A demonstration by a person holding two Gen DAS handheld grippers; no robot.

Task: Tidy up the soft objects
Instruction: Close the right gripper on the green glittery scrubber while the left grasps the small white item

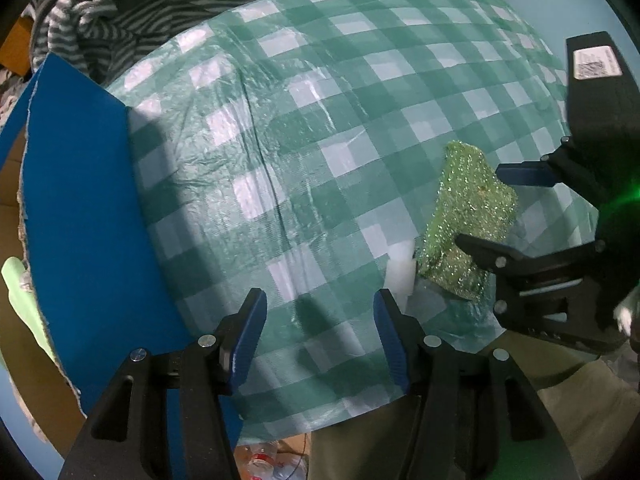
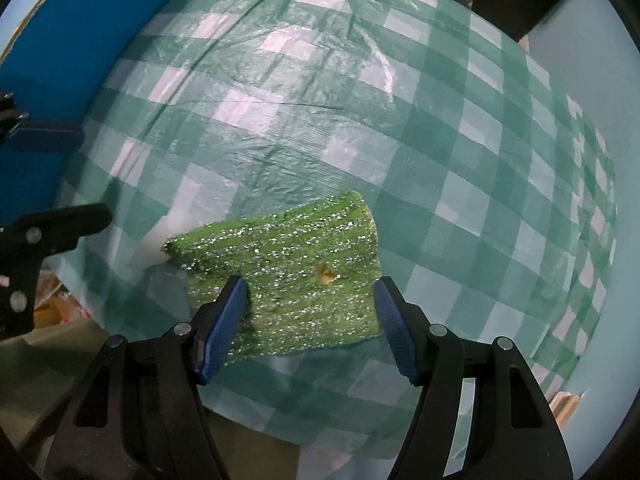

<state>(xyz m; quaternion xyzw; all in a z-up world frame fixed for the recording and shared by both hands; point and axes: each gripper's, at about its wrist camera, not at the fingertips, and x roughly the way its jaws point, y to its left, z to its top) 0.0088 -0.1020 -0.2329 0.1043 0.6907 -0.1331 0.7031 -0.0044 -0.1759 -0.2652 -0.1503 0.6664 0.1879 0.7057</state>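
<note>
Blue-padded fingers of the left gripper [image 1: 320, 336] stand wide and empty over the checked bench [image 1: 280, 160], perhaps free to assist, while in the right wrist view the right gripper [image 2: 310, 320] straddles the glittery green cloth [image 2: 288, 272] wide-open, seemingly ready to pinch it.

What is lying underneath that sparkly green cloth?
The sparkly green cloth lies on a green-and-white checked tablecloth. A white patch shows at the cloth's edge; it may be bare table. What lies directly beneath the cloth is covered.
</note>
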